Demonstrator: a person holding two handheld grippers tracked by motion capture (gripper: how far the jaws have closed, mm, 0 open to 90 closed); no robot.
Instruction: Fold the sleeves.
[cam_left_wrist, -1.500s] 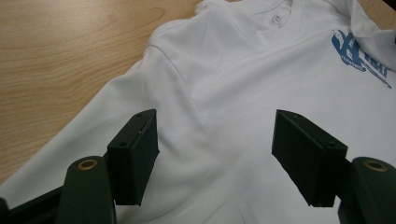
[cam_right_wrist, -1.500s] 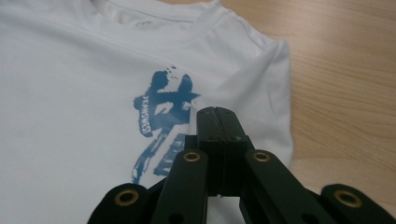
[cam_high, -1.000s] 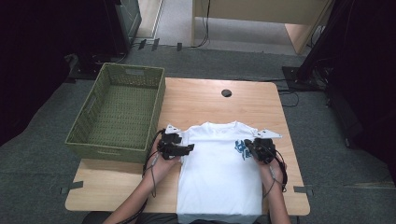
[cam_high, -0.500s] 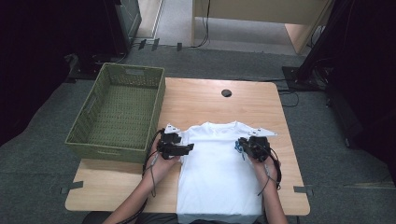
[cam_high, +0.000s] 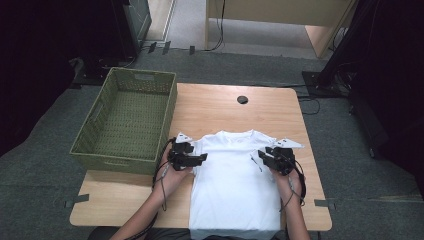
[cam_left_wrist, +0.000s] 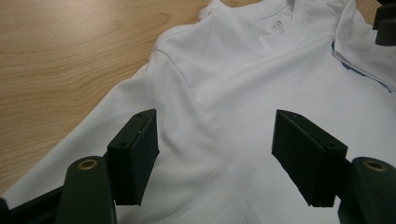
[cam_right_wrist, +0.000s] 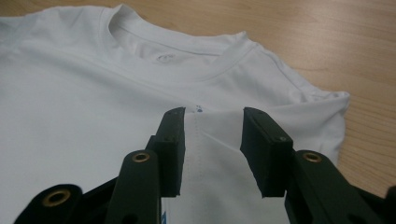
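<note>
At the far left a green woven basket sits on the wooden table, hanging partly over the table's left edge, with its near right corner just beside the person's left hand. That hand holds the left gripper at the left shoulder of a white T-shirt, which lies flat in the middle of the table with its collar pointing away from the person and its hem at the near edge. In the left gripper view the gripper has its jaws standing well apart over the shirt, with smooth cloth lying flat below them and nothing pinched. Beyond the collar, a small dark round hole shows in the tabletop. Further right, the right gripper rests over the shirt's right shoulder, where the sleeve is folded in over the chest. In the right gripper view its jaws have just been opening; a folded strip of the shirt with a stitched seam runs up between the two pads, which now stand a little apart on either side of it with gaps showing, no longer pinching the cloth.
</note>
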